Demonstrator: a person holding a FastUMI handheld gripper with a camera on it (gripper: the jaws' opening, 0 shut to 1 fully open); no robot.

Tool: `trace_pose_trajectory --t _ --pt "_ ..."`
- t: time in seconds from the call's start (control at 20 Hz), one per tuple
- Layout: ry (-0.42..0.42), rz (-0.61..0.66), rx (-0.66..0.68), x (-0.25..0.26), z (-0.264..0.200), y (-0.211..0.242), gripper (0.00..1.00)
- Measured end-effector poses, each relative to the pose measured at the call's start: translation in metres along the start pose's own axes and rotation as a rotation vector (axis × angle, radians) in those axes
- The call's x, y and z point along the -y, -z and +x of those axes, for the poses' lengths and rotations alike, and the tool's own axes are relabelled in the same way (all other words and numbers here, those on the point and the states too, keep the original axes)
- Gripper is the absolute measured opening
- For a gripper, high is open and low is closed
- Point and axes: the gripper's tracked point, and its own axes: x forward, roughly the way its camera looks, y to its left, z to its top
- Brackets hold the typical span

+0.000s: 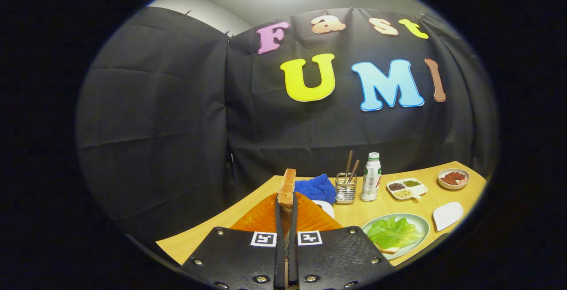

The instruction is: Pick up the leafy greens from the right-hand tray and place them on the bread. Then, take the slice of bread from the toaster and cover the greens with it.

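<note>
My gripper (286,210) is shut on a slice of toasted bread (288,188), held upright and edge-on between the two fingers, lifted above the table. Beyond and under the slice lies an orange ribbed object (261,219), partly hidden by the fingers. To the right of the fingers, a pale green plate (423,223) carries the leafy greens (392,232), which lie on top of another bread slice (389,249) whose corner peeks out at the near side.
A blue cloth (316,188) lies behind the orange object. Beyond it stand a wire holder with chopsticks (346,188) and a white bottle (371,177). A divided dish (406,188), a bowl of red food (453,178) and a small white dish (448,215) sit on the right of the wooden table (354,212).
</note>
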Motion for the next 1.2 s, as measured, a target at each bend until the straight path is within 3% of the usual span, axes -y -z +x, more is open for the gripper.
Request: trace_pose_trajectory --t 0.45,0.85,1.2 --pt "0.093 0.026 0.039 0.072 -0.018 -0.024 0.03" --pt "0.177 0.007 -0.003 0.145 -0.031 0.002 0.03" --pt "0.204 -0.029 -0.04 0.179 -0.037 0.023 0.03"
